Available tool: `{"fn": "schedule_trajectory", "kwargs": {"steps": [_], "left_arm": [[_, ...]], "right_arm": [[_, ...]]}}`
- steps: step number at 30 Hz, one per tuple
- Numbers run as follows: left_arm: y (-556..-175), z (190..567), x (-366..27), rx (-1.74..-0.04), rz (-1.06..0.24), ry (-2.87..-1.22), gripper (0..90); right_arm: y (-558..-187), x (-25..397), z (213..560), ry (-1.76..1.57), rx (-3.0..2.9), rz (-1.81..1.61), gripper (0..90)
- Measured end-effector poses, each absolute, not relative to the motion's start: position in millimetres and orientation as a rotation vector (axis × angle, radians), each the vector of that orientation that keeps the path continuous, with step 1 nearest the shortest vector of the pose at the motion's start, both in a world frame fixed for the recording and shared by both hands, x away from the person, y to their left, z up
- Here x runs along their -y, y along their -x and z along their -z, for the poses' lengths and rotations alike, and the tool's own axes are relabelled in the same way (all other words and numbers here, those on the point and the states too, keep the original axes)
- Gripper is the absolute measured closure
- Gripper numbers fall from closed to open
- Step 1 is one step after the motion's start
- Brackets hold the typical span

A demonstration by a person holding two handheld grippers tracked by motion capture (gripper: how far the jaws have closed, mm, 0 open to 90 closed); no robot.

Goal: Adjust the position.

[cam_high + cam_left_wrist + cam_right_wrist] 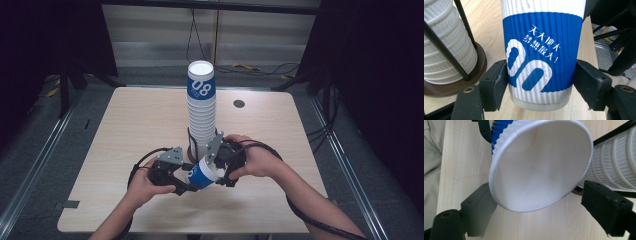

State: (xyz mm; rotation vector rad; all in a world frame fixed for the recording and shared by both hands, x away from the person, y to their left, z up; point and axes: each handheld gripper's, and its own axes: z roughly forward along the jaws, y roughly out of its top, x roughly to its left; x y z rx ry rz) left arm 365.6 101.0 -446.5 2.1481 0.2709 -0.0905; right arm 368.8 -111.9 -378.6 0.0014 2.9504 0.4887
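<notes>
Cup mouth (539, 167) between gripper (544, 212) jaws

The tall stack of cups (201, 107) in its wire holder with round wooden base (477, 72) stands mid-table and blocks the way straight ahead, just beyond both grippers. The left gripper (186, 186) and right gripper (220, 172) crowd the near middle, with the blue-and-white paper cup (204, 172) lying between them, so little room is left there. The table (130, 130) lies open to the left and right of the stack, and along its far edge apart from a small dark grommet (239, 104) set flush in the top
</notes>
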Motion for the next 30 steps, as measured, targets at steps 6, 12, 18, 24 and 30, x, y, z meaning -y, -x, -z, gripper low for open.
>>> {"fn": "schedule_trajectory", "kwargs": {"steps": [6,12,18,24,30], "left_arm": [[-366,446,-103,-0.278,0.096,-2.129,29.6],[-366,447,-103,-0.283,0.101,-2.130,29.6],[-366,447,-103,-0.282,0.097,-2.133,29.6],[-366,447,-103,-0.283,0.098,-2.134,29.6],[-366,447,-103,-0.288,0.102,-2.137,29.6]], "right_arm": [[-370,120,381,-0.065,-2.939,-0.549,13.2],[-370,126,386,-0.097,-2.931,-0.596,13.2],[-370,130,387,-0.134,-2.928,-0.610,13.3],[-369,131,388,-0.141,-2.931,-0.620,13.3],[-370,130,387,-0.122,-2.931,-0.627,13.3]]}}
